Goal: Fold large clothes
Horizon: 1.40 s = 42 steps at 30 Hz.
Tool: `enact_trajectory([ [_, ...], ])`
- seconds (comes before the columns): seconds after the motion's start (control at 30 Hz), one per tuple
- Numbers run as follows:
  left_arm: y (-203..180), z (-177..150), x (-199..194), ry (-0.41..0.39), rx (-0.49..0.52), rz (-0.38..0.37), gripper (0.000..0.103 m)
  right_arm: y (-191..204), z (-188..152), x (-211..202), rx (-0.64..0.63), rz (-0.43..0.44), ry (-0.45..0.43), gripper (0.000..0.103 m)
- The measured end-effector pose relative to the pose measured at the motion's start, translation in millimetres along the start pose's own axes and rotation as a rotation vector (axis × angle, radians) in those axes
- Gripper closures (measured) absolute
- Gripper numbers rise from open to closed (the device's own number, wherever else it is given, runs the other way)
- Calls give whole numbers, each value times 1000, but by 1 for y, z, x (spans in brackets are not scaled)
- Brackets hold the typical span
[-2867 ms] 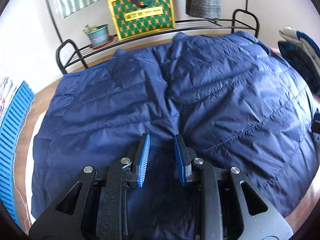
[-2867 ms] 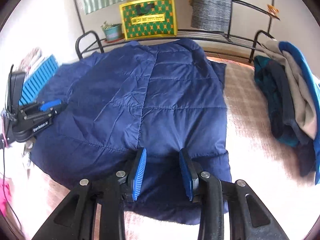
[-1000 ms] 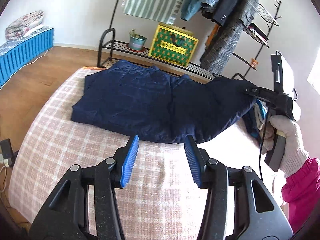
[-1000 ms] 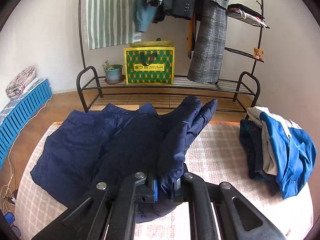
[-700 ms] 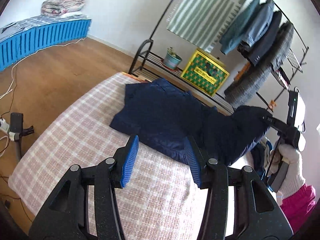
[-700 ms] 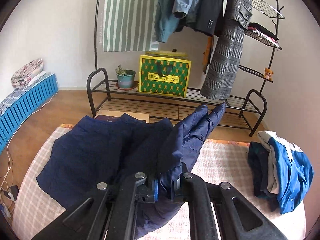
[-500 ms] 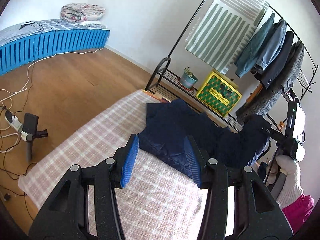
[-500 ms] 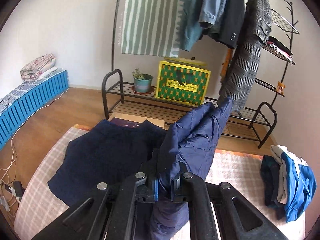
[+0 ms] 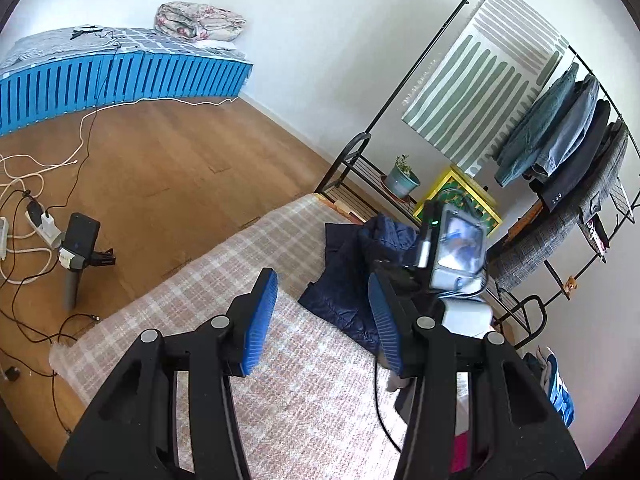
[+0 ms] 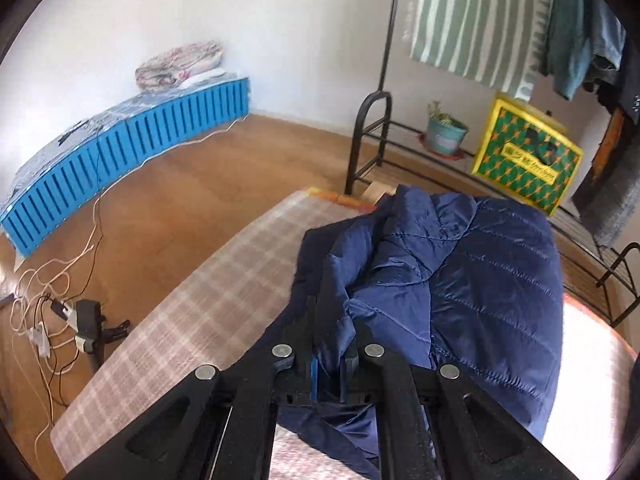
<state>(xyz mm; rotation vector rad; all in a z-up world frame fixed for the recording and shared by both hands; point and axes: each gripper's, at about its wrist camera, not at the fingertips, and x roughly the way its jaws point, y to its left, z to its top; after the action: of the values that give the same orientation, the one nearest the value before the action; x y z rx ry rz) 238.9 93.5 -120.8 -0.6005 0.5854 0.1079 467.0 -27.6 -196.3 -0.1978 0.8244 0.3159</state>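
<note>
A navy quilted jacket [image 10: 480, 264] lies on the checked table cover [image 10: 208, 304], doubled over on itself. My right gripper [image 10: 330, 364] is shut on a bunched edge of the jacket and holds it over the jacket's left part. In the left wrist view the jacket [image 9: 348, 280] lies ahead, partly hidden by the right gripper's body [image 9: 452, 248]. My left gripper [image 9: 324, 316] is open and empty, raised above the table cover [image 9: 224, 280], short of the jacket.
A black clothes rack [image 9: 560, 128] with hanging garments, a potted plant [image 9: 401, 178] and a yellow-green box [image 10: 528, 160] stands behind the table. A blue slatted bed [image 9: 120, 76], floor cables [image 10: 52, 300] and a small tripod [image 9: 78, 256] lie left. Piled clothes [image 9: 556, 384] sit right.
My right gripper has carried the jacket's right side up and over to the left, doubling it. My left gripper has risen, drawn back and turned left, still open.
</note>
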Motion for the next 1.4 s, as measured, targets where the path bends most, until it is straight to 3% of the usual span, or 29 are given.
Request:
enact_trajectory([
  [0.13, 7, 1, 2, 5, -24, 5, 54, 33, -19, 37, -71, 20, 63, 99],
  [0.3, 6, 3, 3, -2, -21, 14, 54, 23, -25, 50, -43, 75, 95, 98],
  [0.33, 6, 2, 3, -1, -18, 16, 54, 22, -27, 51, -48, 96, 94, 94],
  [0.43, 1, 1, 5, -3, 6, 28, 54, 5, -27, 34, 15, 226, 81, 73],
  [0.5, 1, 1, 6, -7, 13, 43, 54, -3, -28, 15, 64, 290, 51, 72],
  [0.6, 2, 2, 8, -4, 2, 50, 54, -16, -32, -16, 71, 310, 3, 72],
  [0.77, -16, 14, 26, 52, 79, 14, 54, -65, -44, -63, 142, 290, -77, 72],
  [0.9, -49, 23, 53, 80, 199, -23, 54, -111, -48, -78, 156, 186, -96, 72],
  [1.1, -102, 35, 135, 169, 352, -76, 54, -162, -55, -72, 208, 95, -76, 72],
  [1.23, -129, 32, 183, 183, 464, -44, 54, -175, -54, -59, 194, 68, -51, 72],
  [1.4, -129, 21, 237, 249, 480, -44, 54, -185, -51, -44, 193, 51, -43, 72],
])
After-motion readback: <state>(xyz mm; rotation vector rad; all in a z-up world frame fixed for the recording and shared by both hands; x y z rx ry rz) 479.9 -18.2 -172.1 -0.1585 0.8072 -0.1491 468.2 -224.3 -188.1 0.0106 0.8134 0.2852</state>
